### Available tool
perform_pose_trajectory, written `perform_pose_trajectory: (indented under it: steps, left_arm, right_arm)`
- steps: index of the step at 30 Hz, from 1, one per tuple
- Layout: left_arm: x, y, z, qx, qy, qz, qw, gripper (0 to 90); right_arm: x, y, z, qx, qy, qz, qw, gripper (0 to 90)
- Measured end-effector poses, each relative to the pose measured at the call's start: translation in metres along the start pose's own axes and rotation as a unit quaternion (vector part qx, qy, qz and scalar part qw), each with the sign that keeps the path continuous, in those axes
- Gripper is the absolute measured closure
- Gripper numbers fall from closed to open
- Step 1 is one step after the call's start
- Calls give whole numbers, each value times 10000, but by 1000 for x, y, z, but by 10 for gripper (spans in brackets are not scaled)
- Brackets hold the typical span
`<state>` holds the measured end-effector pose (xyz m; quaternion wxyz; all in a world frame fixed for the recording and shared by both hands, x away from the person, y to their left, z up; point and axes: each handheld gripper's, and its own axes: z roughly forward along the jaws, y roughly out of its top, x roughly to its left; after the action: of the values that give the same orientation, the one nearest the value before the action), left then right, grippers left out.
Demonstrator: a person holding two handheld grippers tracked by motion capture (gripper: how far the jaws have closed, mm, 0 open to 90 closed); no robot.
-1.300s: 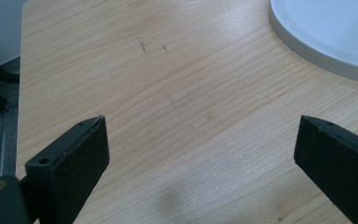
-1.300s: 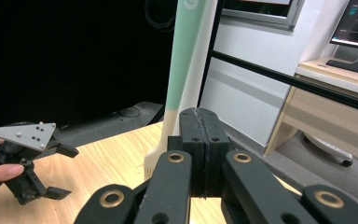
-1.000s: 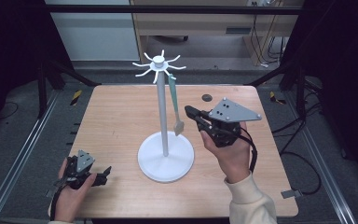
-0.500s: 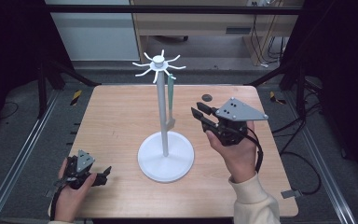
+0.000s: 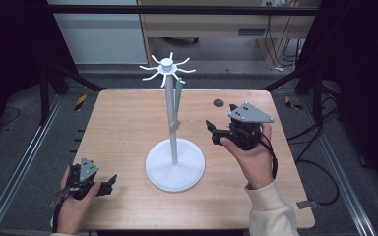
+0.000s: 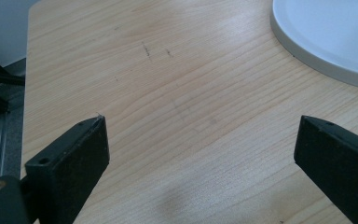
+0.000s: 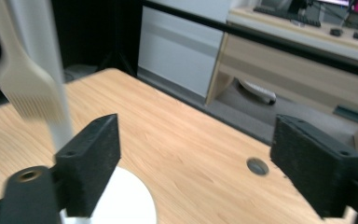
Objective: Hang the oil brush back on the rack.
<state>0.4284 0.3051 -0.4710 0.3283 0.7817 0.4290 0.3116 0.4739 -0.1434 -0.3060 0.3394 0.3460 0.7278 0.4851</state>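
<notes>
A white stand rises mid-table, with a round base (image 5: 174,167), a thin pole (image 5: 171,118) and a ring of hooks (image 5: 167,66) on top. A green-handled utensil (image 5: 178,98) hangs from one hook beside the pole; its pale, comb-like head (image 7: 23,88) dangles at the left of the right gripper view. My right gripper (image 5: 211,132) hovers right of the pole, apart from the utensil. Its jaws have just been opening and now stand open (image 7: 193,140) with nothing between them. My left gripper (image 5: 110,182) rests open at the near-left corner (image 6: 200,135), empty.
The wooden table (image 5: 123,123) has a small dark round hole (image 5: 218,103) at the back right, which the right gripper view also catches as a hole (image 7: 257,165). The stand's base edge (image 6: 326,42) lies ahead and right of the left jaws. Metal rails flank the table.
The right gripper was shut by the hanging utensil; it has opened and drawn away to the right and lower. The utensil stays on its hook. The left hand has not moved.
</notes>
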Motion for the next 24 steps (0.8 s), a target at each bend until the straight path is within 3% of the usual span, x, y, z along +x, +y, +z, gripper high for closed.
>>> perform_pose_trajectory:
  steps: [2,9,17,24]
  left_arm:
    - [0,0,0,-5,4,-5,10000,26]
    - [2,0,-1,-57,31,-50,10000,25]
    - [3,0,-2,-57,124,-61,9999,25]
    - [2,-1,-2,-45,130,-51,9999,25]
  right_arm:
    - [-11,-13,4,171,-24,40,9998,104]
    - [-30,-43,11,498,-210,213,9983,110]
    - [-41,-77,16,825,-374,326,9954,128]
    - [-43,-101,23,1014,-311,423,9935,127]
